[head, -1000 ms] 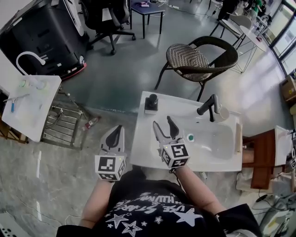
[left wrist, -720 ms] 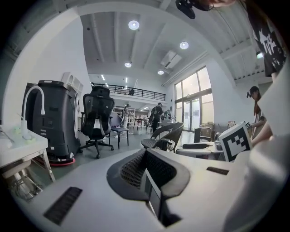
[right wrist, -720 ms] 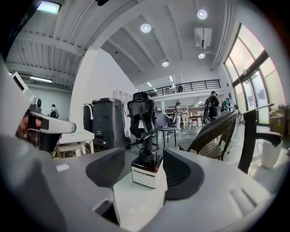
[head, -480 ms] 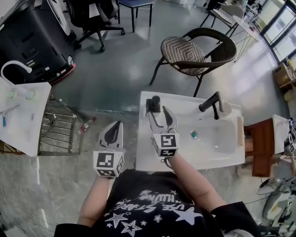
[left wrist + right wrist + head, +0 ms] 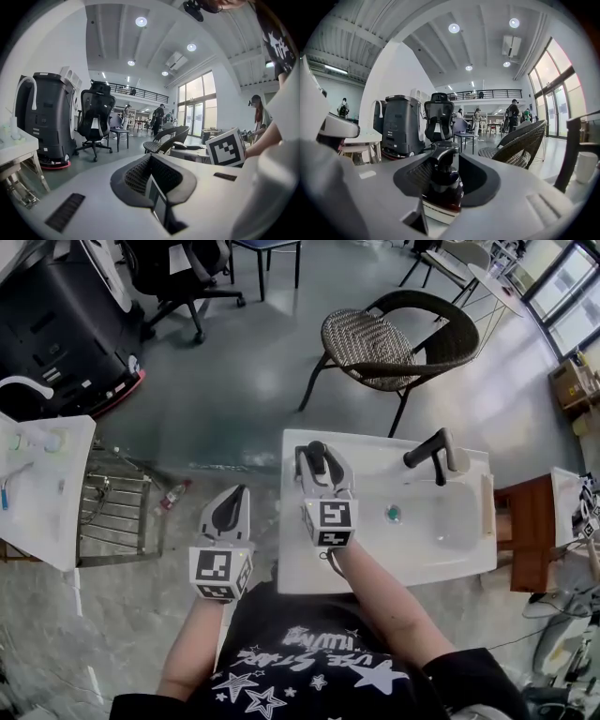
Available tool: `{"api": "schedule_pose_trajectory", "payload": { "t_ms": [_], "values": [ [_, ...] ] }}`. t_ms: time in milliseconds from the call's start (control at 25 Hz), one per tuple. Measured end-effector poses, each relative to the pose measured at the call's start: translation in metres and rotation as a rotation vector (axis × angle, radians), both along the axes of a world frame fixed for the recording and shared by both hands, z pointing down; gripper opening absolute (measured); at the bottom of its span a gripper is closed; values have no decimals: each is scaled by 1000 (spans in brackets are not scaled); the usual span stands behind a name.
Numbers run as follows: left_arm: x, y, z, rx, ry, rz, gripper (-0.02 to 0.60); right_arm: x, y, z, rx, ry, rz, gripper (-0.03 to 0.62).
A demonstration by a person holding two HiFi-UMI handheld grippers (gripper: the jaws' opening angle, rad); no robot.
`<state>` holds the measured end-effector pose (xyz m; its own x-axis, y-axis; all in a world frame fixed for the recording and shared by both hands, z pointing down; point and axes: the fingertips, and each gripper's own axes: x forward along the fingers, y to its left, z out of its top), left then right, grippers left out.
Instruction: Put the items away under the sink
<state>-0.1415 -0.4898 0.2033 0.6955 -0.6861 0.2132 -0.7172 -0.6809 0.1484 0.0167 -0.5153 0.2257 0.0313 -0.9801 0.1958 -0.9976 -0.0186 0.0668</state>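
My right tongs (image 5: pixel 322 460) have crossed from the middle of the sink (image 5: pixel 375 563) to its far left corner since a second ago, and their jaws have just been closing around the bottle (image 5: pixel 442 185) that stands there. The left tongs (image 5: pixel 233 499) have edged along with them and hang off the sink's left edge, jaws together on nothing.

The basin holds a green plug (image 5: pixel 394 513) at its drain, with the black tap (image 5: pixel 433 451) behind it. The bottle is dark with a black pump on top, and I cannot make out how full it is.

From my head camera the jaws cover most of the bottle, leaving only the pump top showing. The space under the sink is hidden beneath the white top. In the right gripper view the bottle's foot is cut off by the tongs' own body.

The bottle stands upright on the rim, deep between the right jaws, whose pads sit against both its sides.
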Motion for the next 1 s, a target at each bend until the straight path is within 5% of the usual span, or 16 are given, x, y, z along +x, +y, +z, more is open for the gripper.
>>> {"api": "schedule_pose_trajectory", "payload": {
  "t_ms": [440,1000],
  "values": [
    [1,9,7,-7,-24,-4,9,2,-7,0,-40,-78,-26,94],
    [10,53,-1,-3,-41,-91,9,0,68,-59,29,-139,-278,92]
  ]
}}
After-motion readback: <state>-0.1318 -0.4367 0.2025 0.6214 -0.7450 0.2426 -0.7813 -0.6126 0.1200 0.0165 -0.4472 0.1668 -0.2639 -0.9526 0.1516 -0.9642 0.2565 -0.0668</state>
